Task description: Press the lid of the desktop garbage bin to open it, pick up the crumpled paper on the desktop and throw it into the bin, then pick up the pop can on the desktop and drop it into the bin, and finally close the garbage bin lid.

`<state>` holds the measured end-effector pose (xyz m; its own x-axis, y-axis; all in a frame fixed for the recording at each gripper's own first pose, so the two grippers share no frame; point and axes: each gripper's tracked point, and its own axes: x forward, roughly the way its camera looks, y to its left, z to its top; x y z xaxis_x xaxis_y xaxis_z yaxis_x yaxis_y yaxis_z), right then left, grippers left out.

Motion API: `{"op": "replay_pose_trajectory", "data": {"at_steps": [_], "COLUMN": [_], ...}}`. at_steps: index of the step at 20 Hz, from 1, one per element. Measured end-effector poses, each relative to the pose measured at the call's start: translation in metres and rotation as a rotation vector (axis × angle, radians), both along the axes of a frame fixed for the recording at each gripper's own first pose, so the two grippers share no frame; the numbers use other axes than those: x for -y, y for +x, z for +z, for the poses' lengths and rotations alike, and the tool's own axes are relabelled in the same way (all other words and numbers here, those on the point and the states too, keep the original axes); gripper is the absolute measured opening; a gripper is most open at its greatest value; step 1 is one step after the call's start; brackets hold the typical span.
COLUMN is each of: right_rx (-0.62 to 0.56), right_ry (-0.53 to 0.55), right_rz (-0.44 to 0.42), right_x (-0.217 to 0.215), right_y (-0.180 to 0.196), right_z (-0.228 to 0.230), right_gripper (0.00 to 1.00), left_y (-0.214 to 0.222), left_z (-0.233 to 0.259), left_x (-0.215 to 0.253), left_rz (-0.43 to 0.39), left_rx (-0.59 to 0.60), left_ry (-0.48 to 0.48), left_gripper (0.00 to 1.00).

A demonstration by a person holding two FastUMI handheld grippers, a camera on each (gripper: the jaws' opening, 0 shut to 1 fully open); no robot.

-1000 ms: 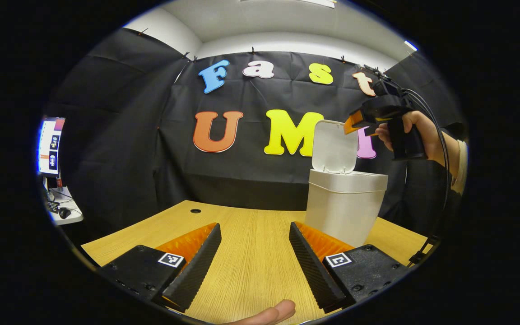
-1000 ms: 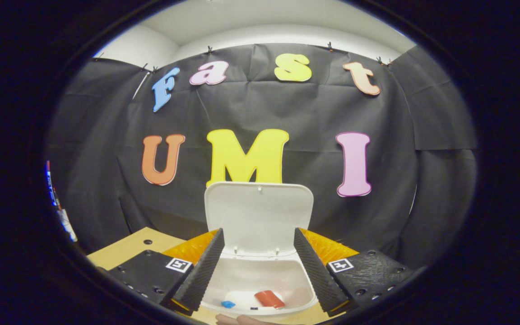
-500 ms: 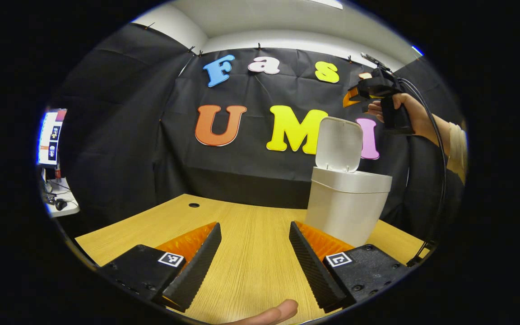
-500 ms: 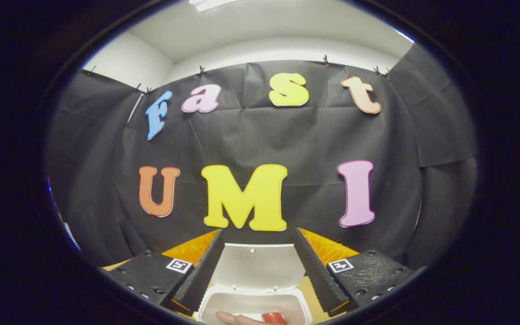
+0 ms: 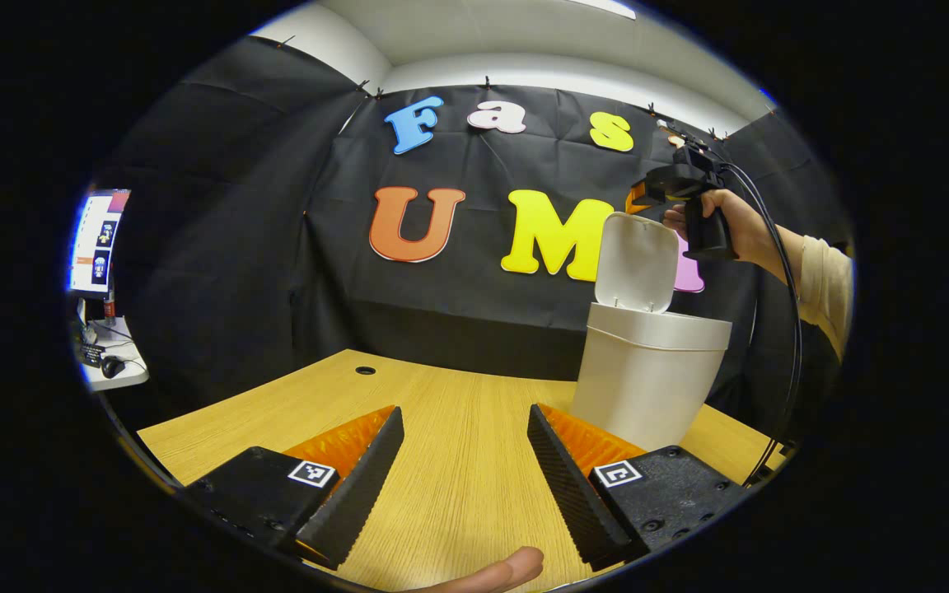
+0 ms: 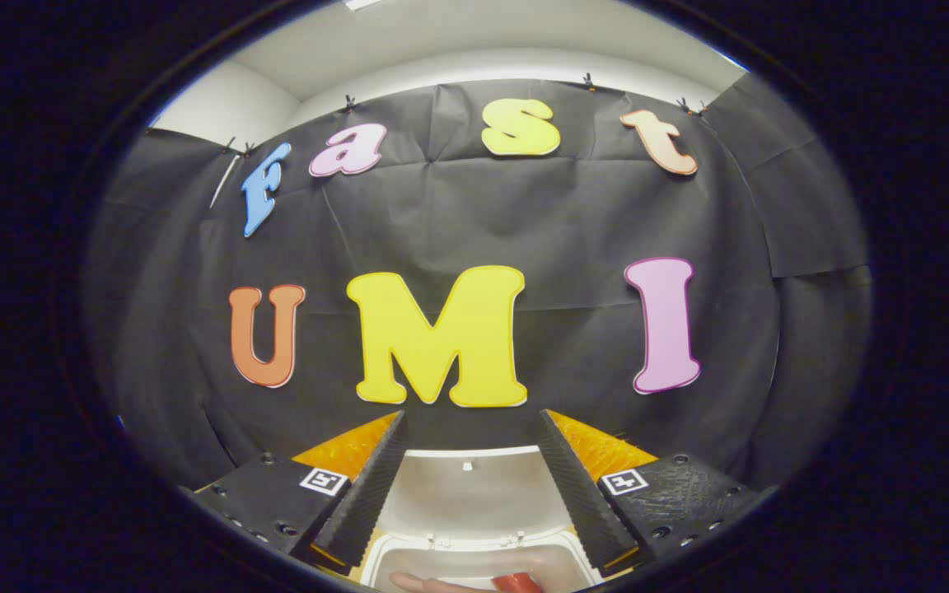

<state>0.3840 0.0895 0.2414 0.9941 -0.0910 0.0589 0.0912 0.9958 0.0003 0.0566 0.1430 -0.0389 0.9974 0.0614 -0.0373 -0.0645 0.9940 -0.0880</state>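
While the right tongs point(image 6: 470, 486) hang above the open bin point(image 5: 647, 383), their fingers stand apart with nothing between them, and the raised lid point(image 6: 466, 494) shows just past the tips. Compared with a second ago, the right tongs have risen and moved in toward the lid's top edge: then the bin's whole mouth lay in the right gripper view, now only the lid's upper part and a strip of the rim do. Something red point(image 6: 516, 583) lies inside the bin at the bottom edge of that view; likely the pop can, though too little shows to be sure. Crumpled paper cannot be made out in there at this moment.

From the left gripper view, the person's hand point(image 5: 726, 226) holds the right tongs high behind the lid's top edge, near the far right corner of the worktop point(image 5: 441, 412), where the bin stands. Left tongs point(image 5: 465, 469) sit low over the near edge, fingers apart and empty, unchanged over the last second. No paper or can lies on the bare wood in sight.

Judgement: both drops look done, and the shift upward reads as a set-up to push the lid forward and shut. Lid is upright, not yet touched as far as can be told.
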Motion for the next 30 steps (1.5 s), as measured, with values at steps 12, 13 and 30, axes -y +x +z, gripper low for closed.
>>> {"op": "replay_pose_trajectory", "data": {"at_steps": [12, 13, 30], "right_rx": [-0.254, -0.264, -0.583], "right_ry": [-0.001, 0.000, 0.069], "right_rz": [-0.072, -0.074, -0.081], "right_x": [0.014, 0.014, 0.026], "right_y": [-0.088, -0.093, -0.114], "right_z": [-0.062, -0.066, -0.159], "right_gripper": [0.95, 0.96, 0.98], "left_y": [0.001, 0.000, 0.003], "left_z": [-0.009, -0.012, -0.019], "left_x": [0.018, 0.019, 0.034], "left_rz": [-0.008, -0.007, -0.007], "left_rx": [-0.043, -0.052, -0.082], "left_ry": [0.041, 0.049, 0.074], "left_gripper": [0.98, 0.98, 0.98]}}
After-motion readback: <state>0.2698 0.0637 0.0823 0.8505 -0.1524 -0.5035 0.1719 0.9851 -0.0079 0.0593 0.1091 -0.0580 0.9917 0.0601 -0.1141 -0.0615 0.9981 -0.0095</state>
